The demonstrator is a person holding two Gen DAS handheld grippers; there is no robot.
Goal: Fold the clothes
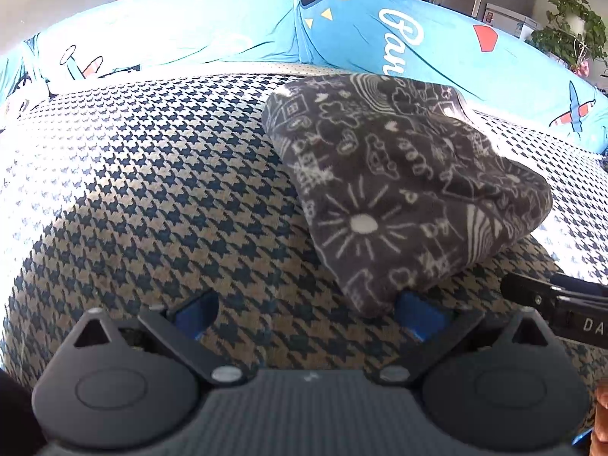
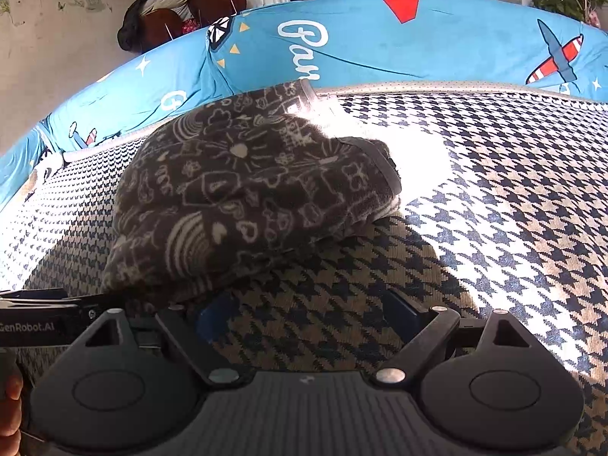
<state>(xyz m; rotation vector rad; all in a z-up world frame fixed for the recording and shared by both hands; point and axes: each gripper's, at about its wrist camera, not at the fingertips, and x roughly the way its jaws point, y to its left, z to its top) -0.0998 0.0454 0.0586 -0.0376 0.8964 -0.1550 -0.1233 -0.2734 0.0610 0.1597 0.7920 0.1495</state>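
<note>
The left gripper (image 1: 309, 315) has its jaws wide apart and empty. The folded grey garment (image 1: 402, 174) lies on the checked cover (image 1: 152, 190), just ahead. The right gripper (image 2: 309, 313) stands apart too, holding nothing.

I am looking at a sofa seat (image 1: 152, 174) covered in a dark-and-tan houndstooth cloth, with bright sunlight washing out a patch of it at the right in the right wrist view. On it lies one folded grey fleece garment (image 1: 399, 174) printed with white doodles, a thick bundle resting flat on the cover, its far edge near the back of the seat. Along that back runs a blue cushion cover (image 1: 235, 34) with white lettering, aeroplanes and red shapes.
</note>
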